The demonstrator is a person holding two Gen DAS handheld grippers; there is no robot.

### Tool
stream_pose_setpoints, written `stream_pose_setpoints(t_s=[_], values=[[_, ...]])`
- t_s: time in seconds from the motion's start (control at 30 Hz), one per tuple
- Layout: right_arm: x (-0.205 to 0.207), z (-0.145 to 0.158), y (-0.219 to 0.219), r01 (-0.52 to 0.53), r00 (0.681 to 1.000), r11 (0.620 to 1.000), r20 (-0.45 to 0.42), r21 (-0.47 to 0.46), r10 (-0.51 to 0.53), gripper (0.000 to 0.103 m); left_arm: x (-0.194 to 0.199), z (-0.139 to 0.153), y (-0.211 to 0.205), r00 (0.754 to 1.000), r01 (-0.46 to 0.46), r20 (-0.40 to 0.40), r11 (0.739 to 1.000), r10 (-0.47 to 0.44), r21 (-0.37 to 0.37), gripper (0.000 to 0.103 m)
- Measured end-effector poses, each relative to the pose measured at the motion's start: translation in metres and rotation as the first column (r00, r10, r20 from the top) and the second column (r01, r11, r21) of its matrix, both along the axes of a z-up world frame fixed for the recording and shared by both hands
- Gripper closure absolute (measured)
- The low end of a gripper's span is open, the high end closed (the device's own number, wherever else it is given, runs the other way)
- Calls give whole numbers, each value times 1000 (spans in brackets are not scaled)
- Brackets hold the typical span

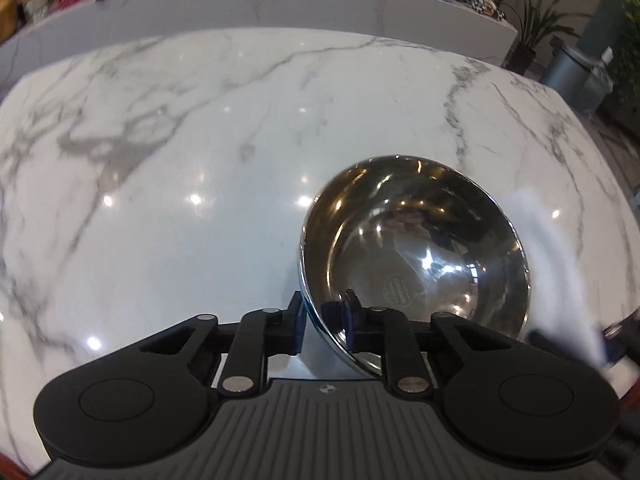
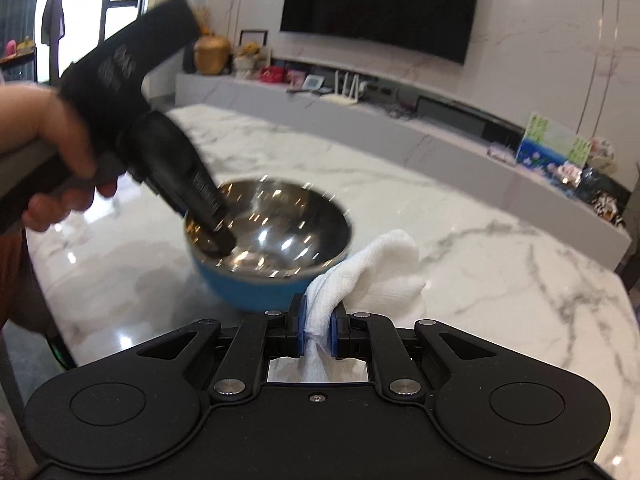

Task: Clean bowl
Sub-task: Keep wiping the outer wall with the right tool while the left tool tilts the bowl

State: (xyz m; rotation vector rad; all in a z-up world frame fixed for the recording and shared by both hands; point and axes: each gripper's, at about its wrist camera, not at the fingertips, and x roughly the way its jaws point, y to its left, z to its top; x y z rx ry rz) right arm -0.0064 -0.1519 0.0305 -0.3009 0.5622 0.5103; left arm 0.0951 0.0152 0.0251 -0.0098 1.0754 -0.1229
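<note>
A steel bowl (image 1: pixel 416 248) with a blue outside (image 2: pixel 280 240) stands on the white marble table (image 1: pixel 200 140). My left gripper (image 1: pixel 323 314) straddles the bowl's near rim, one pad outside the wall and one inside, shut on the rim. In the right wrist view, a person's hand (image 2: pixel 52 160) holds that left gripper (image 2: pixel 218 240), which reaches down into the bowl's left side. My right gripper (image 2: pixel 319 330) is shut on a white cloth (image 2: pixel 380 268), which bunches up just right of the bowl and outside it. The cloth (image 1: pixel 552 248) shows as a white blur beside the bowl's right rim.
The marble table (image 2: pixel 500 280) stretches wide to the left of and behind the bowl. Beyond it runs a long low cabinet (image 2: pixel 400 120) with small items under a wall television (image 2: pixel 380 4). A potted plant (image 1: pixel 532 32) and a grey bin (image 1: pixel 568 68) stand past the table's far right corner.
</note>
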Motion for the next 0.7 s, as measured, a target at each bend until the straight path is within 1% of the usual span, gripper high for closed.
stream_pose_setpoints(t_s=[0.03,0.13,0.23,0.3,0.37,0.43,0.47,0.53,0.6,0.7], values=[[1,1,0,-2,1000,1000,4,0,2,93,2,1,-1,1000,2,3,1000,-2,13,88],[1,1,2,-20,1000,1000,2,-10,20,93,3,1,-2,1000,0,4,1000,0,14,88],[-1,-7,6,-36,999,999,-23,-16,36,93,2,0,-1,1000,-14,3,1000,14,3,88],[-1,-11,8,-44,998,999,-42,-15,43,93,1,0,1,1000,-31,-5,999,31,-22,88],[-3,-17,12,-56,996,998,-67,-18,55,93,0,-1,4,998,-54,-20,997,53,-57,81],[-7,-24,16,-70,994,997,-89,-24,67,93,-2,-2,8,996,-82,-40,992,78,-98,64],[-9,-26,18,-73,993,997,-93,-28,71,93,-2,-3,9,995,-96,-51,988,90,-119,62],[-13,-29,20,-77,992,996,-99,-32,74,93,-4,-4,12,991,-122,-73,980,112,-159,62],[-13,-29,20,-75,992,997,-102,-31,71,93,-6,-9,12,989,-132,-95,972,115,-196,62],[-13,-28,20,-71,992,997,-102,-32,68,93,-7,-14,7,989,-124,-104,975,106,-182,62]])
